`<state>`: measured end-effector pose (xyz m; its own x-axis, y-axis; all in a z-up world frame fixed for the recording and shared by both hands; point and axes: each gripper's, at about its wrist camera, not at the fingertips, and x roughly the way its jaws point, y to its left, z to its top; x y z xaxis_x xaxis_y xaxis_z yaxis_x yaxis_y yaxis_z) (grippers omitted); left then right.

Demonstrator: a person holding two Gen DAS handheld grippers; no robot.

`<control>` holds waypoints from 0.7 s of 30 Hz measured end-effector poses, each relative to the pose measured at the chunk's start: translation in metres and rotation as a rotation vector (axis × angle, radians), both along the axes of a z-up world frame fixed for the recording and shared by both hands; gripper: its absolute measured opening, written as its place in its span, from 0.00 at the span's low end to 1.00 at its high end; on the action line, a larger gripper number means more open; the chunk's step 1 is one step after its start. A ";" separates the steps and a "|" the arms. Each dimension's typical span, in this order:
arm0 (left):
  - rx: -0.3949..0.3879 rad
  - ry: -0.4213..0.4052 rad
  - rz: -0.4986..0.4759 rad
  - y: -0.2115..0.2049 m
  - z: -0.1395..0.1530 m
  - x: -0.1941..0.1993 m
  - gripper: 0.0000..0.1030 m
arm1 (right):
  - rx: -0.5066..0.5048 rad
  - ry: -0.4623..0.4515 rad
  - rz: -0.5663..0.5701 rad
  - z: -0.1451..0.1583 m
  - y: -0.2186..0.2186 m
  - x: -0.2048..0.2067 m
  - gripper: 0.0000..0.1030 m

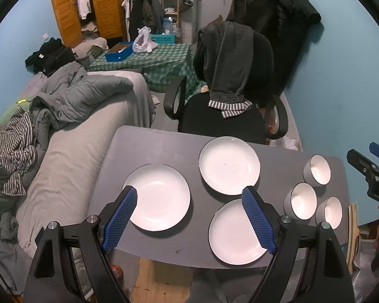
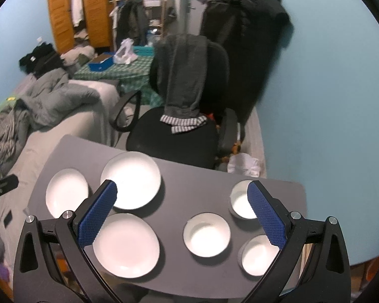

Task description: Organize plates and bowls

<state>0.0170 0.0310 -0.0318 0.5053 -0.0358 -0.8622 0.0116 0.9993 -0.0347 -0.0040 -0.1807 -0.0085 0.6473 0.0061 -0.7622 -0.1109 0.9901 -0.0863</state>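
grey table (image 1: 149, 149), both grippers (image 1: 189, 197) (image 2: 182, 189) hovering, jaws spread

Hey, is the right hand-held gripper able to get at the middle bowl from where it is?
Probably yes. The right hand-held gripper hovers open above the table, and the middle bowl sits between its fingers in view, upright, apart from its neighbours, nothing covering it.

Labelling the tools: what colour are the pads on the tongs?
Blue, with a fine textured grid, on black arms; clearest on the left tongs' pads in the left wrist view.
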 end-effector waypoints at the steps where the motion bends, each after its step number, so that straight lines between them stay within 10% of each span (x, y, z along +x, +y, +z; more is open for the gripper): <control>1: 0.003 0.004 0.005 0.000 -0.003 0.000 0.84 | 0.001 0.006 0.015 -0.003 0.004 0.002 0.98; 21: 0.027 0.162 0.006 0.006 -0.078 0.001 0.84 | 0.070 0.260 0.142 -0.096 0.035 0.028 0.98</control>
<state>0.0180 0.0372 -0.1099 0.3598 -0.0086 -0.9330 0.0022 1.0000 -0.0084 0.0244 -0.1457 -0.1046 0.4197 0.1408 -0.8967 -0.2581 0.9656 0.0308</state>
